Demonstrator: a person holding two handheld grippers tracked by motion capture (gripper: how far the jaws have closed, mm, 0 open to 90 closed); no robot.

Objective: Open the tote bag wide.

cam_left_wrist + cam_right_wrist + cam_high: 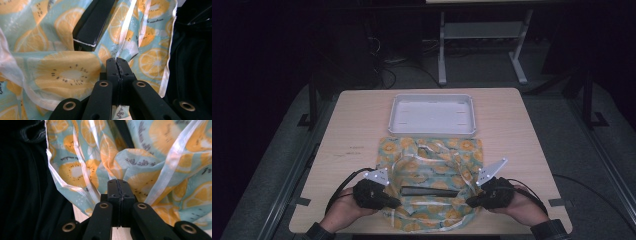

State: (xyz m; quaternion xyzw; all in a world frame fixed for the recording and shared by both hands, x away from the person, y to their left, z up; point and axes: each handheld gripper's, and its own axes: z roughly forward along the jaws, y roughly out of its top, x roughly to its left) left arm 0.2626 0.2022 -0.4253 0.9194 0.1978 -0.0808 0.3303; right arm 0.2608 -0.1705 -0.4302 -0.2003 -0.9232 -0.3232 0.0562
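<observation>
At near table edge point(362, 231), both claws clamped on fruit-print cloth point(432, 165).

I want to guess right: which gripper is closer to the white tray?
Neither clearly. The left gripper and right gripper sit level at the cloth's near corners, both well short of the white tray.

Pale blue cloth point(430, 165) patterned with orange citrus slices, white tray point(432, 131) behind it, black bar point(430, 191) on it, light wood table point(357, 125)
</observation>
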